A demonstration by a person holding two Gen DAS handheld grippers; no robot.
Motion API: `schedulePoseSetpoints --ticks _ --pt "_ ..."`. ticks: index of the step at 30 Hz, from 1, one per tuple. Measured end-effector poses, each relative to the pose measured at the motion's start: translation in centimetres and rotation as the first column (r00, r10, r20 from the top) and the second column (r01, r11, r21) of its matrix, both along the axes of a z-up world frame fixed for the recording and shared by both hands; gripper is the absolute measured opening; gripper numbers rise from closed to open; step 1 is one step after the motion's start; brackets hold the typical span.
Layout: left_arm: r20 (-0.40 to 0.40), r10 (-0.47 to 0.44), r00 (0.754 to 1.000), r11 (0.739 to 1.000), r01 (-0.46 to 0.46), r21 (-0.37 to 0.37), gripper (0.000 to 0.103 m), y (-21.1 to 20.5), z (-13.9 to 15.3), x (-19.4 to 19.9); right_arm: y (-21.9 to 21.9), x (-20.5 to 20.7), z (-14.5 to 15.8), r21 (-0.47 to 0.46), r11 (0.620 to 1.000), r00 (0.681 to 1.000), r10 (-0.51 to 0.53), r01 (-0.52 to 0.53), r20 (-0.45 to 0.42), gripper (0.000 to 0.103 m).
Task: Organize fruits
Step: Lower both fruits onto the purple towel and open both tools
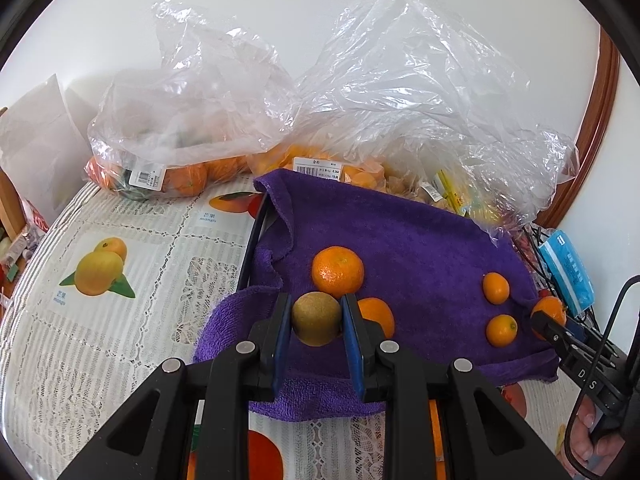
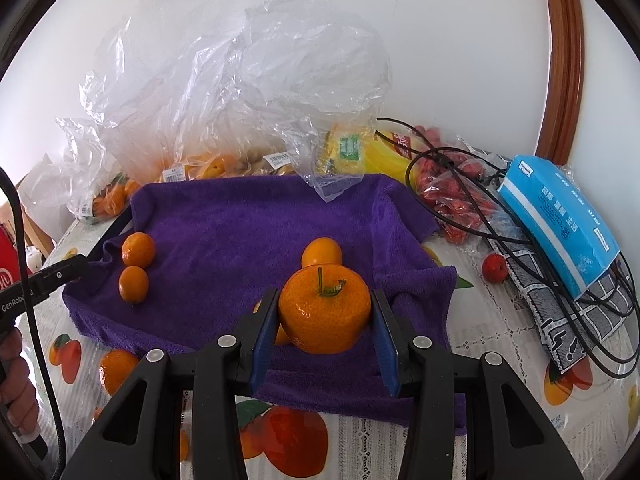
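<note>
Two wrist views, shared purple towel [image 1: 400,232]

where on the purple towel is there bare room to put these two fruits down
The purple towel is bare across its middle and back, between the two small oranges and the kumquat. Its back edge is crowded by plastic bags; the table right of it holds cables and a blue pack.

Beyond and right of the gripper, a blue tissue pack [image 2: 560,216] lies on a grey patterned cloth [image 2: 568,320], crossed by black cables [image 2: 460,168]. Under everything, a fruit-print tablecloth [image 1: 140,240] spreads left; behind stands a white wall [image 2: 440,40] with a brown wooden frame [image 2: 562,60].
</note>
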State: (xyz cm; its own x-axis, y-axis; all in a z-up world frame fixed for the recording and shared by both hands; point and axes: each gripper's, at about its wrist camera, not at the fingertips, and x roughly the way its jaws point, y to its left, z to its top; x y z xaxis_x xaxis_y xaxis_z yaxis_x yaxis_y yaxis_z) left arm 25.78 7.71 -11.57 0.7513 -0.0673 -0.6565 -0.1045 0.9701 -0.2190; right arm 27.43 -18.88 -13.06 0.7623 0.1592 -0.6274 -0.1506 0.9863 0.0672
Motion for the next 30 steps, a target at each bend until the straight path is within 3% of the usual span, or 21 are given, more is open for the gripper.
schedulePoseSetpoints --ticks 13,20,30 --pt "-0.025 0.003 1.0 0.999 -0.004 -0.037 0.024 0.0 -1.1 0.5 0.3 0.6 -0.9 -0.029 1.0 0.999 0.001 -0.002 -0.055 0.044" --pt "-0.054 -0.011 0.998 1.0 0.009 -0.023 0.024 -0.6 -1.8 1.0 0.4 0.9 -1.2 -0.039 0.999 0.997 0.008 -0.011 -0.073 0.045" --pt "-0.07 -0.016 0.997 0.999 0.014 -0.031 0.024 -0.5 -2.1 1.1 0.0 -0.1 0.0 -0.004 1.0 0.999 0.018 -0.018 -0.028 0.045"
